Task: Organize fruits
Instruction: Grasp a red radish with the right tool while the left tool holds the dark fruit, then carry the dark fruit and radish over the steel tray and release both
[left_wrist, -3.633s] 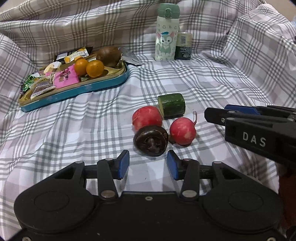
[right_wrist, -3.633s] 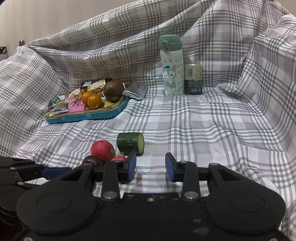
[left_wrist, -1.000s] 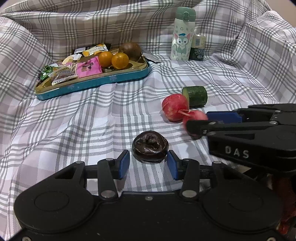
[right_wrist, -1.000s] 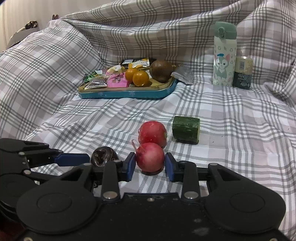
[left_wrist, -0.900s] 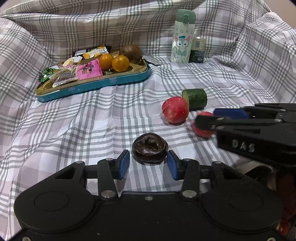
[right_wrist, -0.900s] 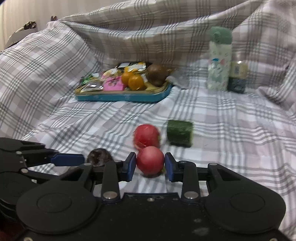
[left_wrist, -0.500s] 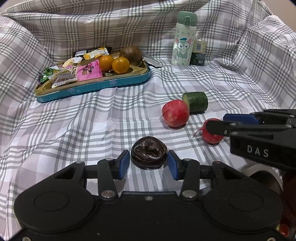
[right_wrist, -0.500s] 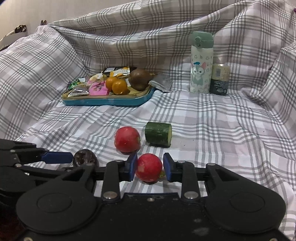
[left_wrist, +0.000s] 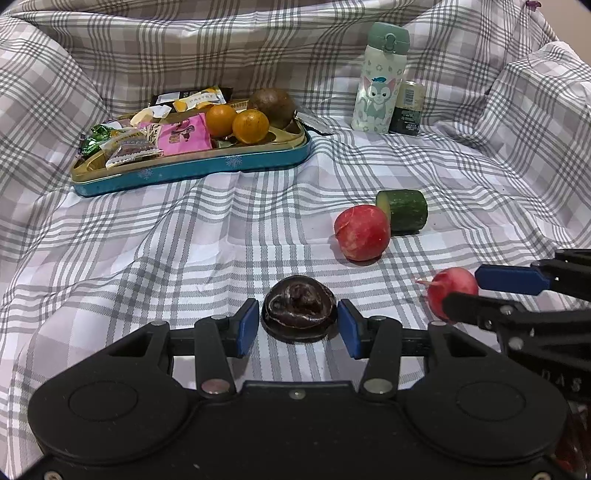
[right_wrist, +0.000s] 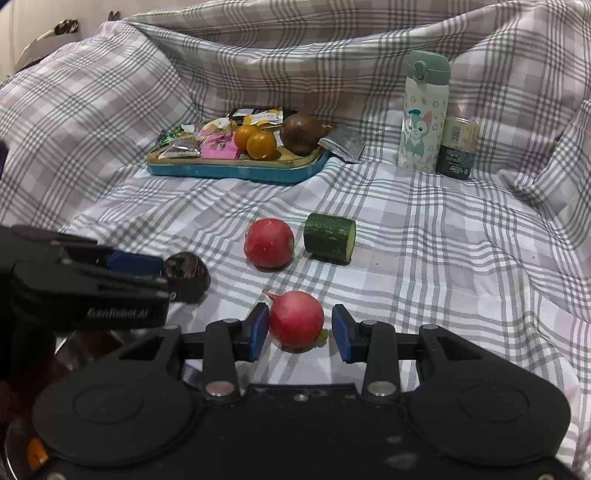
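- Right gripper (right_wrist: 298, 328) seen low over the checked bedcover (right_wrist: 443, 258), its fingers (right_wrist: 256, 326) opening, small red radish (right_wrist: 295, 318) resting on the cloth between them; a gap showed on the right side, so no real grip.
- Left gripper (left_wrist: 297, 326) set around the dark wrinkled fruit (left_wrist: 299, 312), fingers (left_wrist: 246, 325) narrow but with slivers of gap on both sides; fruit lay on the cloth, apparently not pressed.
- Larger red radish (left_wrist: 362, 232) lay just beside the cucumber piece (left_wrist: 404, 210), farther up the bed, both loose.
- Blue tin tray (left_wrist: 192, 170) stood well apart at the back left, already carrying two oranges (left_wrist: 236, 123), a brown round fruit (left_wrist: 272, 105) and snack packets.
- Cartoon bottle (left_wrist: 380, 77) and small can (left_wrist: 408, 109) stood upright at the back right.
- Step in hand, judged: setting the small radish and dark fruit apart from the pile, right side releasing.
- Next move probably called for clearing the right fingers back off the radish without rolling it, then dealing with the remaining pair.
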